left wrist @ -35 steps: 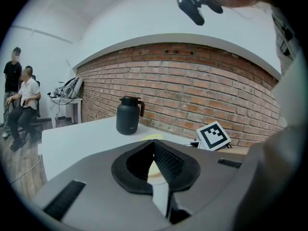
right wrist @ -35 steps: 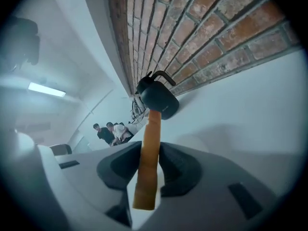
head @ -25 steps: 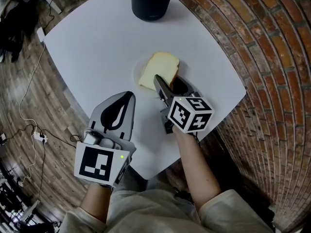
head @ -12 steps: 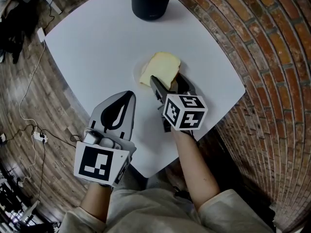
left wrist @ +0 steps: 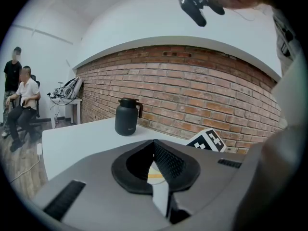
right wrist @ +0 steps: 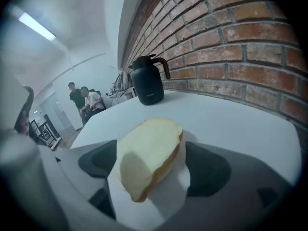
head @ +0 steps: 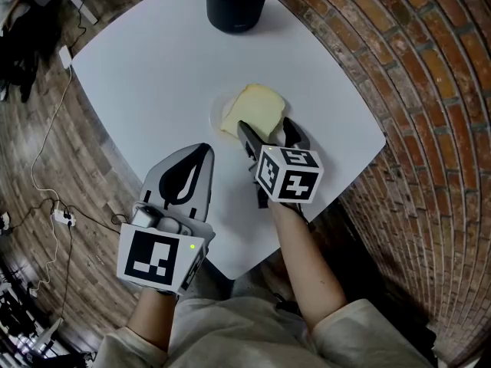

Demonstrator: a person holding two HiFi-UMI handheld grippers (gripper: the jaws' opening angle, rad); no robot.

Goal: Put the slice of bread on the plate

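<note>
1. Left tongs [head: 204, 152]: nearest the operator, to the near left of the plate [head: 217, 112] and well apart from it, over the near part of the bench [head: 146, 67]. The jaws are fully closed with the tips meeting. Nothing is held between them.

2. Right tongs [head: 265, 125]: at the near edge of the plate, pointing across it. The jaws are wide apart, one on each side of the near end of the bread [head: 255, 107]. A clear gap shows between the bread and the right jaw. The left jaw runs just beside the opposite edge; contact there cannot be determined. The bread is not clamped.

3. Bread: rests on the plate and covers most of it, so only the plate's left rim shows in the head view. The pale face is up, with brown crust along the right edge.

4. Plate: white, on the white bench, toward the bench's right side.

5. Jug [head: 236, 2]: dark, with lid and handle. It stands upright on the bench beyond the plate, well apart from it, near the far edge.

6. Wall [left wrist: 192, 90]: brick, beyond the plate and the jug.

7. People [left wrist: 19, 97]: two, far beyond the plate to the left, one seated and one standing.
</note>
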